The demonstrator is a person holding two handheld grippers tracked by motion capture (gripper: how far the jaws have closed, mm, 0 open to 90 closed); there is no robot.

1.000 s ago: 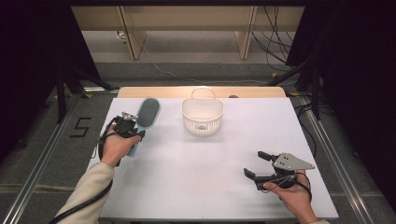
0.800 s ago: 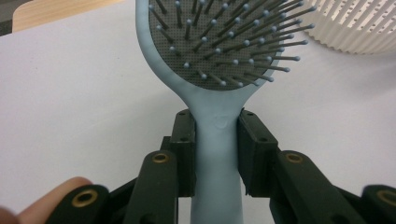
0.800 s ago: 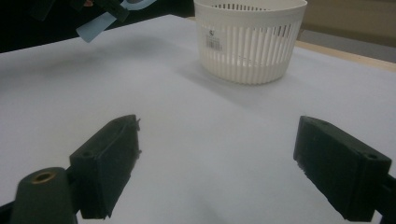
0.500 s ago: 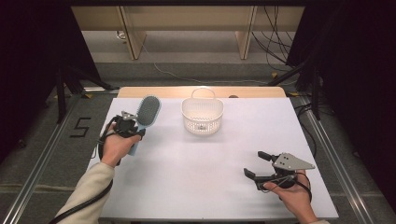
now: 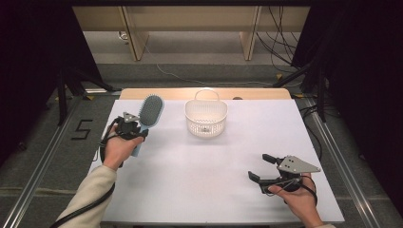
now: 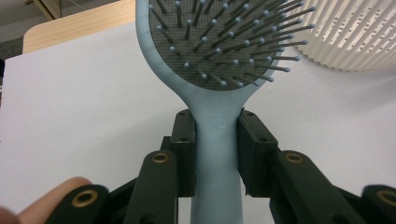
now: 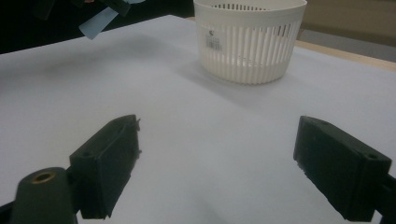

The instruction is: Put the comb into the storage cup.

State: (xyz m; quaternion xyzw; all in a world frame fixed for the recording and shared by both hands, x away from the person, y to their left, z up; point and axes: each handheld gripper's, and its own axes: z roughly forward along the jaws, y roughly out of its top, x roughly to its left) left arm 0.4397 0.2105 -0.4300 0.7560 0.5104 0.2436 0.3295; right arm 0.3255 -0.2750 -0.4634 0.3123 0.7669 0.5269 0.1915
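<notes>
surface: white table | on it: white slatted basket

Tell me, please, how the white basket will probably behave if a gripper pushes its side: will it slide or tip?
The white basket looks like thin slotted plastic and seems empty, so it is probably light and would slide easily on the smooth white table. Its wide, low shape suggests little tipping. The thin ribs may flex somewhat.

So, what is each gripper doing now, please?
Left gripper: closed on the hairbrush handle.
Right gripper: open, holding nothing.
</notes>
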